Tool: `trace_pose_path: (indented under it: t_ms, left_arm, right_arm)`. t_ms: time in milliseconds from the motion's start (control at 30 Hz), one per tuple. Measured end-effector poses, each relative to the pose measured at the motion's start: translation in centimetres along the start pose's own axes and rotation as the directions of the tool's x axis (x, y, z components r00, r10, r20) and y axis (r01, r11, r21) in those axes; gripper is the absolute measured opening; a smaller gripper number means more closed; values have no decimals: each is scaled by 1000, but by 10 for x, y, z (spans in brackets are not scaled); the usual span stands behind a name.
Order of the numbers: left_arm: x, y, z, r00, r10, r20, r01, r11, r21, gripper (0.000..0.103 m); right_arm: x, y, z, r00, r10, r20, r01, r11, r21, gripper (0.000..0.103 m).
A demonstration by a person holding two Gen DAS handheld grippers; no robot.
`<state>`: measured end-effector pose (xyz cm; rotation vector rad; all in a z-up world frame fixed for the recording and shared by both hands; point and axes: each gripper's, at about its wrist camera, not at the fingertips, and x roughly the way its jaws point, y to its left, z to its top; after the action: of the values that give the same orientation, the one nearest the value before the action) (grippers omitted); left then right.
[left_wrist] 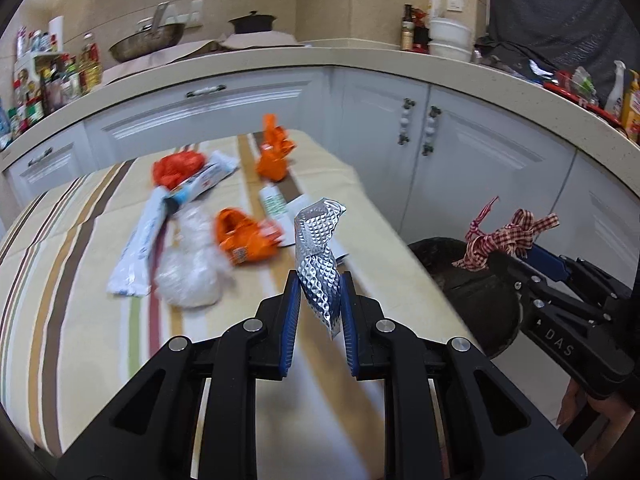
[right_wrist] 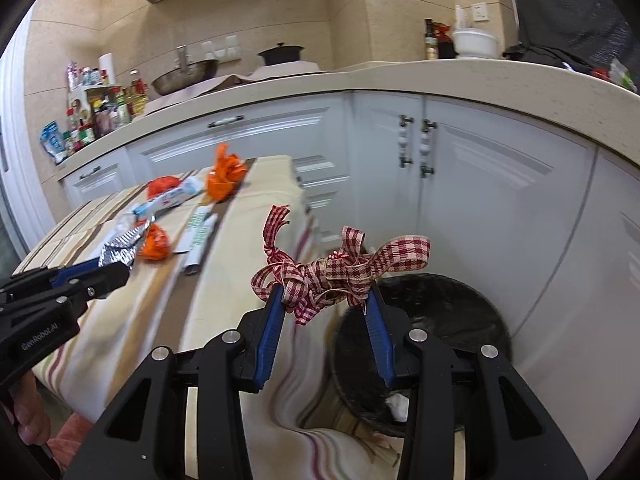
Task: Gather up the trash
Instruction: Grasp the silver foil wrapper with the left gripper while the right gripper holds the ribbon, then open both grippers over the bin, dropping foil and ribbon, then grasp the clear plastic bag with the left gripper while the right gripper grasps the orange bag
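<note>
My left gripper [left_wrist: 320,284] is shut on a crumpled silver foil wrapper [left_wrist: 318,248], lifted above the striped tablecloth [left_wrist: 80,280]; the same foil wrapper [right_wrist: 120,250] shows in the right wrist view at the left. My right gripper [right_wrist: 326,294] is shut on a bunched red-and-white checked ribbon [right_wrist: 340,272], held over the black trash bin [right_wrist: 440,312]. From the left wrist view that ribbon [left_wrist: 508,240] hangs above the bin [left_wrist: 480,296] to the right of the table. Orange wrappers [left_wrist: 244,236], a clear plastic bag [left_wrist: 192,276] and white packets [left_wrist: 140,248] lie on the table.
White cabinet doors [left_wrist: 460,160] and a beige counter [left_wrist: 360,60] curve behind the table, with bottles [left_wrist: 60,76], a wok [left_wrist: 148,40] and bowls [left_wrist: 448,38] on top. The bin stands on the floor between table and cabinets. A white scrap [right_wrist: 398,402] lies inside it.
</note>
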<state>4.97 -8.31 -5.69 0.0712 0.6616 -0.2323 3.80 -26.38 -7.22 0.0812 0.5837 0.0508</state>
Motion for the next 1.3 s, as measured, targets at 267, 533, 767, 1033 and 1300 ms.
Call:
trace_pose_path:
  t_ms: [267,533,767,1033,1300]
  left_arm:
    - [30,-67,19,994,-105,-12,106,989,102,19]
    - [75,-123,31,991,-129,-39,134,973,188,24]
    - [79,-125,32,992,-118,-38,122,976,181,47]
    - [52,-91,35,996,-87,1,86,987,136,48]
    - [21,-26,26,1000,17,16,-18,999,48,48]
  right_arm:
    - [2,-58,-3,992,-125,-19,126,990,58,40]
    - [20,-93,-1,984,-168,-58,173,982,78,64]
    - [20,-107,-3,980,-195,-45,199,971,133,67]
    - [8,-89,4,987,-162,-8,161,978,133,67]
    - [4,-36,16,998,-57,20,55,996,70,67]
